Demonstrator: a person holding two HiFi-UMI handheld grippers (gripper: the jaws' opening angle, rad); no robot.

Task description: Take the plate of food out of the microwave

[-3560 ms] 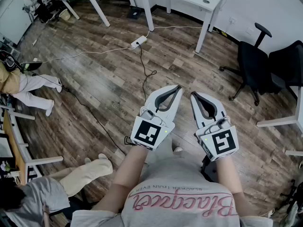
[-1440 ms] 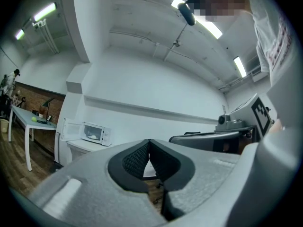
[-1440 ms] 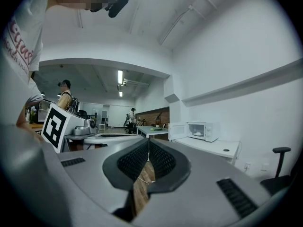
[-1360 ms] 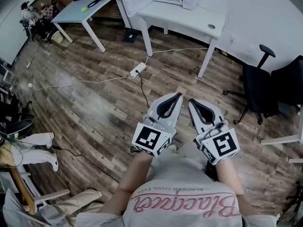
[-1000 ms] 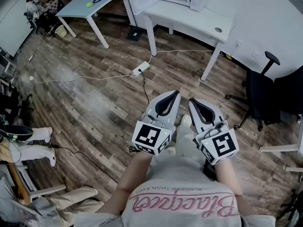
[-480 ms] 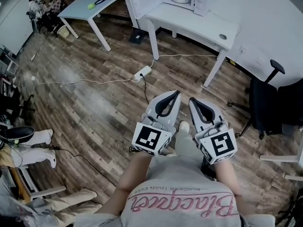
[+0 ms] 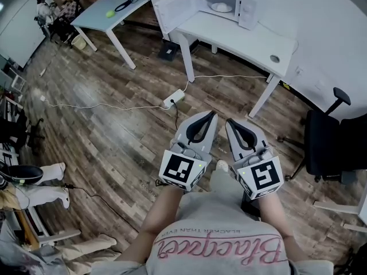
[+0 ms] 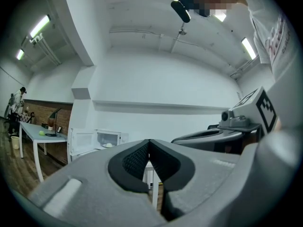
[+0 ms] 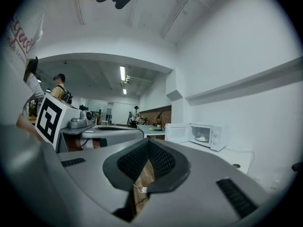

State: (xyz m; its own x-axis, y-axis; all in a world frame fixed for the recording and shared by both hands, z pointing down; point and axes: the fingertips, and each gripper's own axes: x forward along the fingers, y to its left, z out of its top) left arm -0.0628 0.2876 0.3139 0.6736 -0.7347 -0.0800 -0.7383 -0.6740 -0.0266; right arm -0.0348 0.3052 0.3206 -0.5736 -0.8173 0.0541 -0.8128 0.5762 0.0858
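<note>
Head view: the microwave [image 7: 225,4] is seen at the top of frame, set on a white desk [image 7: 246,38] against the wall. Its door [image 7: 174,7] is swung open to the microwave's left. The plate of food [image 7: 221,7] is seen inside the microwave cavity, pale food heaped on it. No gripper is touching it.

The left gripper [image 7: 213,114] and right gripper [image 7: 229,121] are held side by side, well apart from the microwave, over wood floor [image 7: 114,136], both pointed toward it. A marker cube [image 7: 183,169] is carried on the back of the left gripper.

In the left gripper view the jaws are seen pressed together at the tips, with nothing pinched. The microwave is seen small, left of the tips.

In the right gripper view the jaws are likewise seen tip to tip, with nothing between the pads and only floor showing through the gap behind them. The microwave is seen to the right of the tips, plate visible inside.

A power strip [image 7: 175,99] with a white cable is seen on the floor between the grippers and the microwave. A light table [image 7: 97,17] with a green ball [image 7: 109,14] on it stands left of the microwave. A black office chair [image 7: 324,148] is placed well to the microwave's right and nearer the camera.
</note>
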